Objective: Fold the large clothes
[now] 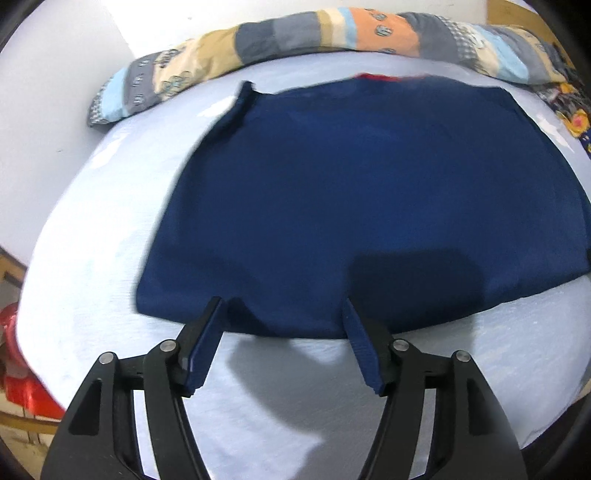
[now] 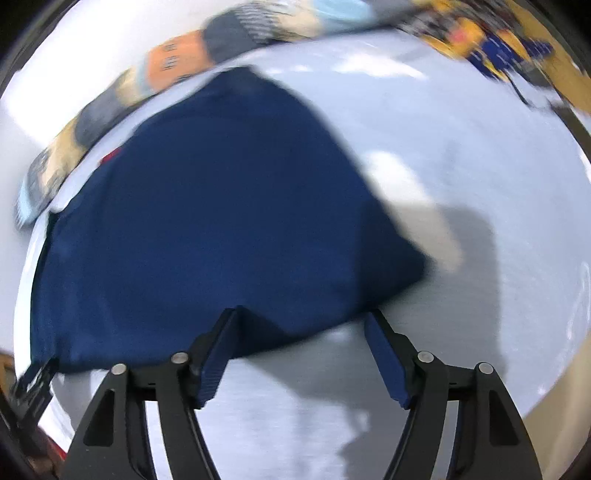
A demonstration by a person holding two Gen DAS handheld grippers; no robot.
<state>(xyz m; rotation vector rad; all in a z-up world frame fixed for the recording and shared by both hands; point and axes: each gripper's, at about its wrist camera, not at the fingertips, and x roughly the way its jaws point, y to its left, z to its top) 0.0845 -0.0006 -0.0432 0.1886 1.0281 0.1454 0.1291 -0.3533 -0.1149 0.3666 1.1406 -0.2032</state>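
**Both grippers at the near edge of the garment**

One navy garment lies flat on the pale sheet of the bed, partly folded it seems, with a bit of red showing at its far edge. The left gripper is wide open and holds nothing; its fingertips stand just at the near hem. The right gripper is also wide open and empty, at the near right part of the same hem.

To do this step well, I think each gripper should go low so that one finger slides under the hem, and then close on all the layers together (a grip on the top layer only would pull the fold apart). Both should lift together.

Count: one garment, two grippers, one patchwork quilt along the far side. A red object is at the left; I cannot tell what it is.
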